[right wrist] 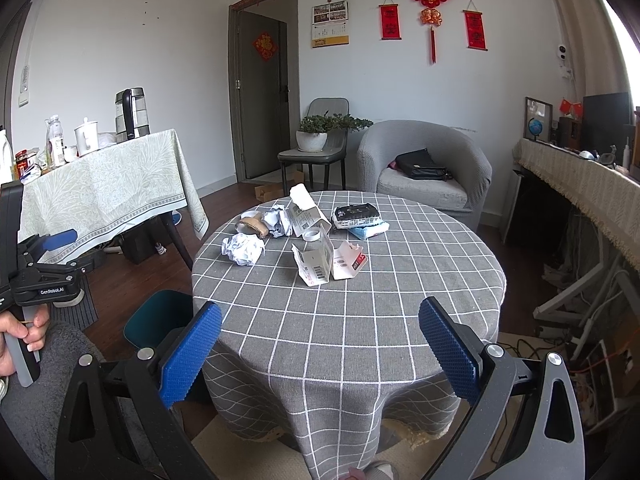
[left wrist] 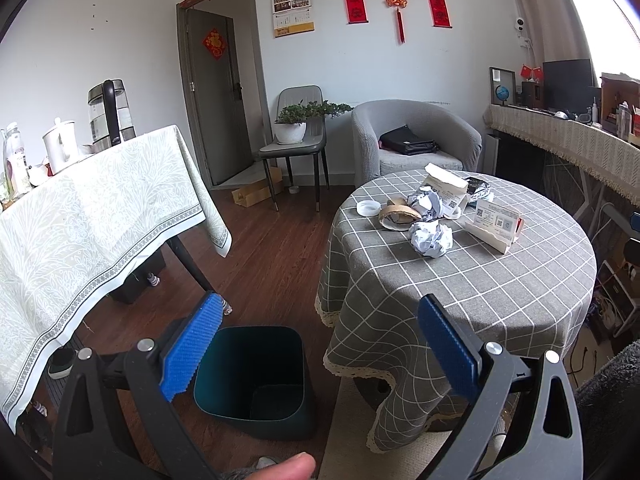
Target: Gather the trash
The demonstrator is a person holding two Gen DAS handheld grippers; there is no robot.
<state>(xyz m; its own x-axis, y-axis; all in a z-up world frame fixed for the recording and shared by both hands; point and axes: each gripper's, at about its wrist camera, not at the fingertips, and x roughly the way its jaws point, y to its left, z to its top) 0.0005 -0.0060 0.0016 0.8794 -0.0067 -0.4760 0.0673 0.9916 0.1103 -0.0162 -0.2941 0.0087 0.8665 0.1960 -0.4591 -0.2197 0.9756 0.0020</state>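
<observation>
Trash (right wrist: 280, 236) lay heaped mid-table (right wrist: 360, 312); both grippers (left wrist: 316, 344) (right wrist: 320, 344) gaped, holding nothing. Light paper balls (right wrist: 243, 249) might squirt from wide jaws, missing the bin (left wrist: 256, 380).

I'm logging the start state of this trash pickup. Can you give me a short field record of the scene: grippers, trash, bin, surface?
left gripper: open, holding nothing, above the bin
right gripper: open, holding nothing, at the near table edge
surface: round table with grey checked cloth
trash on table: crumpled paper ball, second paper ball, tape roll core, torn cardboard boxes, dark packet
bin: dark green trash bin on the floor left of the table, no trash visible inside
collected so far: nothing visible
</observation>
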